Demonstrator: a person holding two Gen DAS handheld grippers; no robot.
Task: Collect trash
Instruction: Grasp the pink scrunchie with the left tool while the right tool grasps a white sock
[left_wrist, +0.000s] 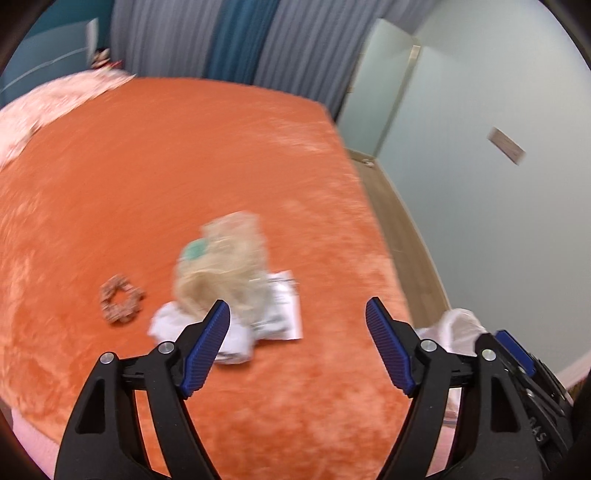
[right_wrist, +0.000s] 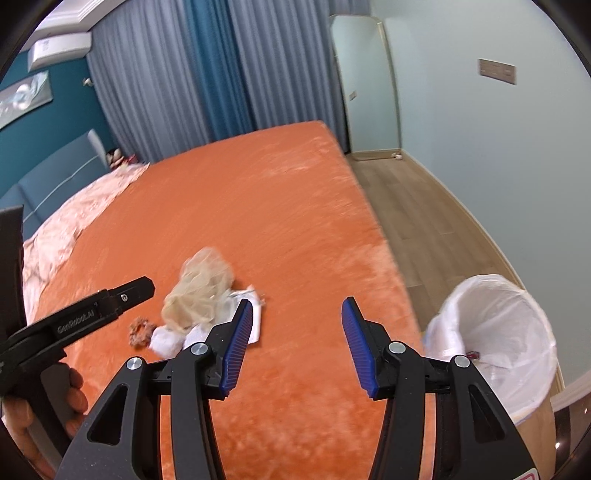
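Observation:
A pile of trash lies on the orange bed cover (left_wrist: 184, 166): a crumpled clear plastic bag (left_wrist: 225, 266) with a green patch, a white crumpled tissue (left_wrist: 173, 325) and a printed paper slip (left_wrist: 284, 314). My left gripper (left_wrist: 297, 321) is open and empty, just short of the pile. The pile also shows in the right wrist view: the bag (right_wrist: 201, 291), the tissue (right_wrist: 164, 341). My right gripper (right_wrist: 297, 317) is open and empty above the bed, right of the pile. A bin with a white liner (right_wrist: 498, 332) stands beside the bed at the right.
A brownish hair scrunchie (left_wrist: 122, 302) lies left of the pile. A pink quilt (right_wrist: 74, 221) covers the bed's far left. Wooden floor (right_wrist: 424, 221) runs along the bed's right side to a pale wall. Curtains hang behind.

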